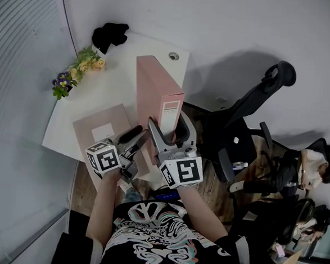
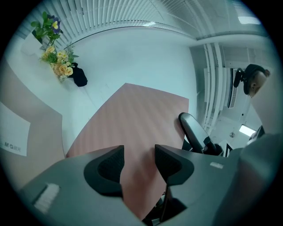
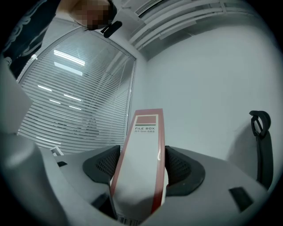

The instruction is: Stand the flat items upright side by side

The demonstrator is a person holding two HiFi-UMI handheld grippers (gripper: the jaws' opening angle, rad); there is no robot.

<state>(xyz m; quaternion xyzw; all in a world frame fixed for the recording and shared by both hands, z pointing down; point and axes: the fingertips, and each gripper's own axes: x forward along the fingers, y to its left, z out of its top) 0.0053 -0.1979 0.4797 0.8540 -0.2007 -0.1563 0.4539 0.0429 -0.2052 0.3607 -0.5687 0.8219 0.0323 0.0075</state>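
2 file boxes: the upright file box (image 1: pixel 158 91), pink, stands on a narrow edge at mid-frame on the white table (image 1: pixel 124 64). The flat file box (image 1: pixel 100 131) lies on its broad face just left of it, toward the lower left of the tabletop.
Right gripper (image 3: pixel 141 164): clamped on the upright file box's labelled spine, with 1 pad against each side.
Left gripper (image 2: pixel 138 164): jaws apart with nothing pinched. A broad pink face shows through the gap, and I can't tell whether either jaw touches it.
Step in hand: by my reading, steadying box 1 so that box 2 can be raised beside it.
Doing it well: hold the right grip square on the spine so the box stands vertical. Take the flat file box by its near edge with the left jaws, tip it up onto a narrow edge, and slide it flush against its neighbour with the spines facing the same way. Let go only once both stand unaided.
Arm pose: both forearms reach up from the bottom of the head view, close together. The grippers point level at the boxes, marker cubes toward the camera.
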